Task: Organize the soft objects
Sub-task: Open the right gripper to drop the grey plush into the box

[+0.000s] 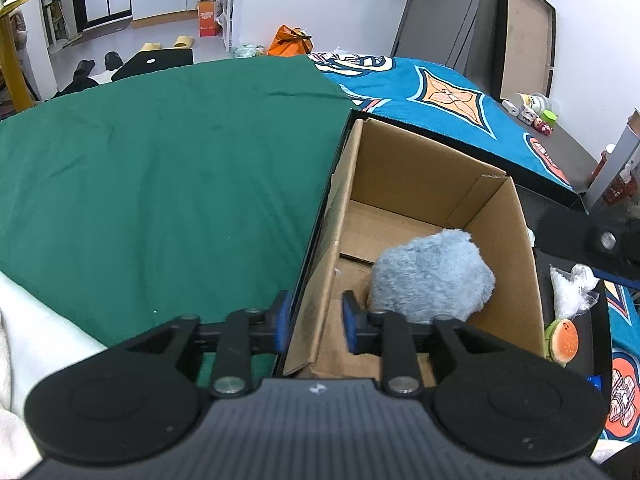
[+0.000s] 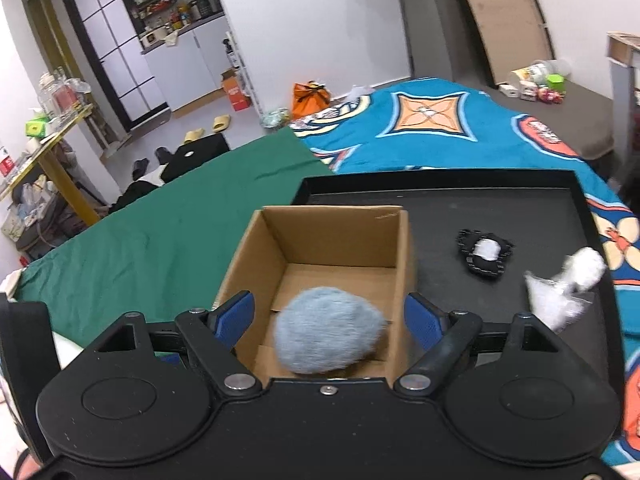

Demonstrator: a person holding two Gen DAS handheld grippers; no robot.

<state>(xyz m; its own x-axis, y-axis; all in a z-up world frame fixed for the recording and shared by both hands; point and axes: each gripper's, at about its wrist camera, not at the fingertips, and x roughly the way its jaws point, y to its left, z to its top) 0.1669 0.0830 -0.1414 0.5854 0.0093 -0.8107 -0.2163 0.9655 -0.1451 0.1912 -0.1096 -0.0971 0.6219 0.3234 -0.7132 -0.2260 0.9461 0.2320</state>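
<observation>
As boxed: fluffy grey-blue ball (image 2: 329,329)

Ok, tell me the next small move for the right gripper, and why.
Probably lift the right gripper clear and swing it toward the black-and-white soft piece on the black tray. Its jaws stand open and the blue fluffy ball lies loose in the cardboard box, while other soft items sit outside.
</observation>
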